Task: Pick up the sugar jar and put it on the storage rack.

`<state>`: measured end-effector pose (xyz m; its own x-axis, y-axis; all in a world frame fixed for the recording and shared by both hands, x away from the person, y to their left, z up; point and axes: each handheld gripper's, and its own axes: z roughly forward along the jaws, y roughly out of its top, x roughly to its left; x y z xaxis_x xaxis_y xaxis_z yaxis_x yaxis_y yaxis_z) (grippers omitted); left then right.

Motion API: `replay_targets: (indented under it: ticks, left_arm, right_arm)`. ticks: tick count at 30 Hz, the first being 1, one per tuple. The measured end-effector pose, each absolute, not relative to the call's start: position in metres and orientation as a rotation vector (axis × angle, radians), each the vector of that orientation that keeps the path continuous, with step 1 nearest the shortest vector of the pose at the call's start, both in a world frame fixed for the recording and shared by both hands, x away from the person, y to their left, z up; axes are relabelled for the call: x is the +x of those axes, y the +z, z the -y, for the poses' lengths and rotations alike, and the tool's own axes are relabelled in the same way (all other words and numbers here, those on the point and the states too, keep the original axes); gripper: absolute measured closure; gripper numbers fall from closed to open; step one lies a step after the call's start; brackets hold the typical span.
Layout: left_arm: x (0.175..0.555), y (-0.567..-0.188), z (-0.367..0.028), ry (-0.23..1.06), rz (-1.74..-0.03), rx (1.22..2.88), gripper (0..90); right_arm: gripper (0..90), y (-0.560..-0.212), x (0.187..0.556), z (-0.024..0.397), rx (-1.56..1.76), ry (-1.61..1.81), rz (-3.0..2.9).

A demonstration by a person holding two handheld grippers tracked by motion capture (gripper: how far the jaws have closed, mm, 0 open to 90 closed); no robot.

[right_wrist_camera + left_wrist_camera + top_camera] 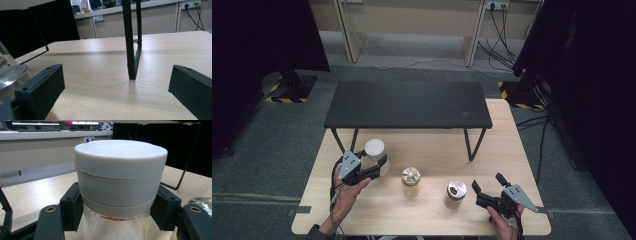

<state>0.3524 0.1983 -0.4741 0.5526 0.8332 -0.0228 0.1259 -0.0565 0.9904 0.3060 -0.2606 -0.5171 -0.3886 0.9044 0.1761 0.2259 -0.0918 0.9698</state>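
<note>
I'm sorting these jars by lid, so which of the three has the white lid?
The white-lidded jar, leftmost of the three, clamped in the left gripper. The middle jar has a gold lid; the right jar a silver one.

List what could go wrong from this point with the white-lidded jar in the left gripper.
1. The left gripper clamps the white-lidded jar at the lid's lower edge, not the clear body; the lid could loosen or the jar slip.
2. The black shelf stands just behind; lifting the jar could knock its edge.
3. The gold-lidded jar stands close by, so a sideways swing might topple it.
</note>
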Motion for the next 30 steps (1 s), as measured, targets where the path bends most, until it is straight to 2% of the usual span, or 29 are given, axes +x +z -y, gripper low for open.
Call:
replay_targets:
  ticks: [30]
  left_arm:
    - [0.336,-0.444,-0.194,0.672,-0.823,1.566,34.6]
  right_arm:
    - [0.5,-0.516,0.305,0.261,1.243,1.526,-1.605]
